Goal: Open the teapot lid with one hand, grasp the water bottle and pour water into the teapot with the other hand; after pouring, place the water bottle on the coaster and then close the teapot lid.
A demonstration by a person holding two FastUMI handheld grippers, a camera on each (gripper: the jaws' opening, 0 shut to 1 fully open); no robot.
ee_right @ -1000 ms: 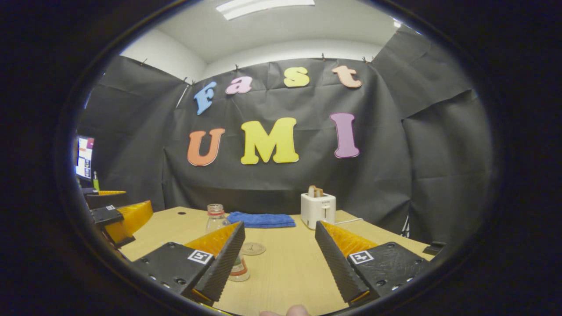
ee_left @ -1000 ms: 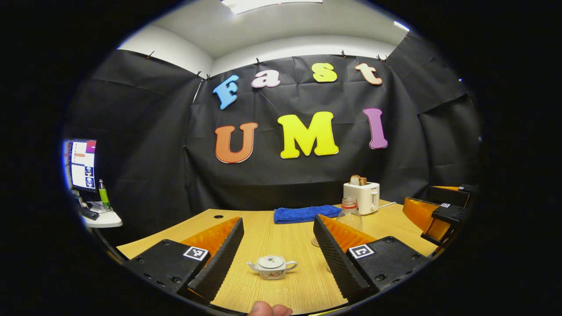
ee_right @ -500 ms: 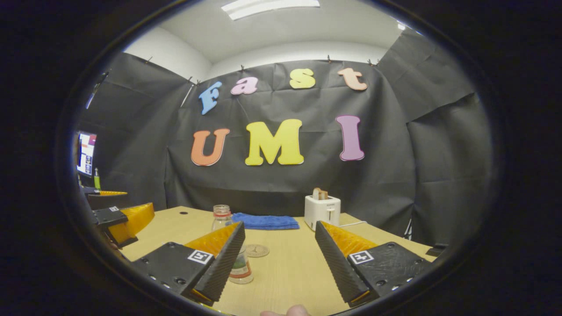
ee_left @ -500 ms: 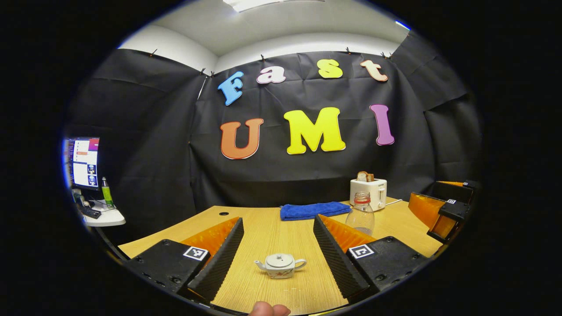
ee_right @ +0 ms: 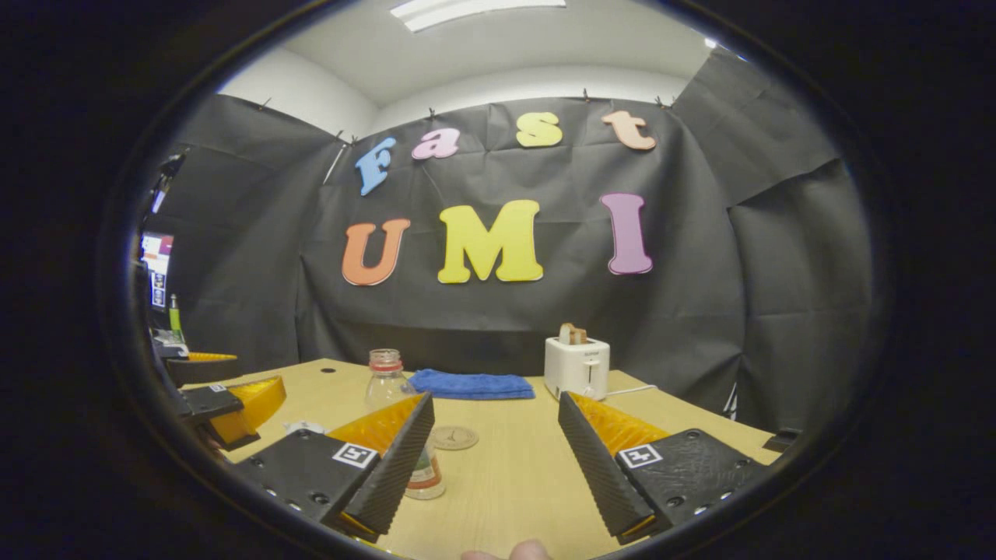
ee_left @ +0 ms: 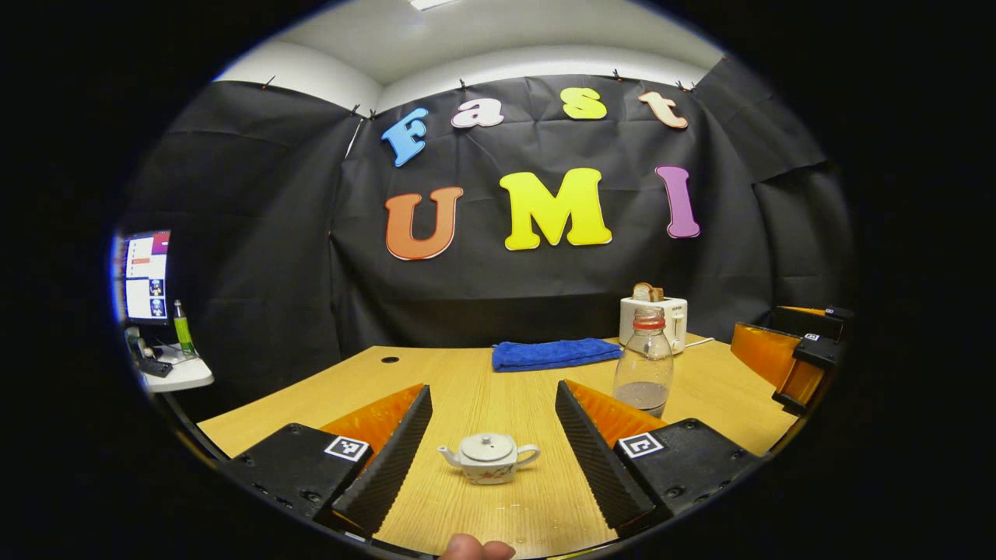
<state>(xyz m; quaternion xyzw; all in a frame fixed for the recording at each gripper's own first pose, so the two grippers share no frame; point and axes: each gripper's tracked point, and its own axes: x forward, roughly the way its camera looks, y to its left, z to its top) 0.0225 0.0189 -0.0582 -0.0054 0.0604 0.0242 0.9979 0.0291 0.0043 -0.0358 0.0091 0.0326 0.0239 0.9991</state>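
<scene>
A small white teapot (ee_left: 488, 457) with its lid on sits on the wooden table (ee_left: 467, 373). In the left gripper view it lies between the fingers of my left gripper (ee_left: 492, 387), which is open and holds nothing. A clear water bottle (ee_left: 644, 365) with a red neck ring stands upright past that gripper's right finger. In the right gripper view the water bottle (ee_right: 384, 381) is partly hidden behind the left finger of my right gripper (ee_right: 496, 397), open and empty. A round coaster (ee_right: 454, 437) lies just beyond. The right gripper (ee_left: 786, 358) hangs at the table's right side.
A blue cloth (ee_left: 554, 353) and a white toaster (ee_left: 654, 319) with bread stand at the table's back edge. A monitor (ee_left: 145, 276) and green bottle (ee_left: 184, 330) sit on a side desk at the left. The left gripper (ee_right: 233, 398) shows at the left edge of the right gripper view.
The left gripper view has shifted, so the bottle now stands clear of its right finger. In the right gripper view the left gripper has moved inward. Both grippers stay open.
</scene>
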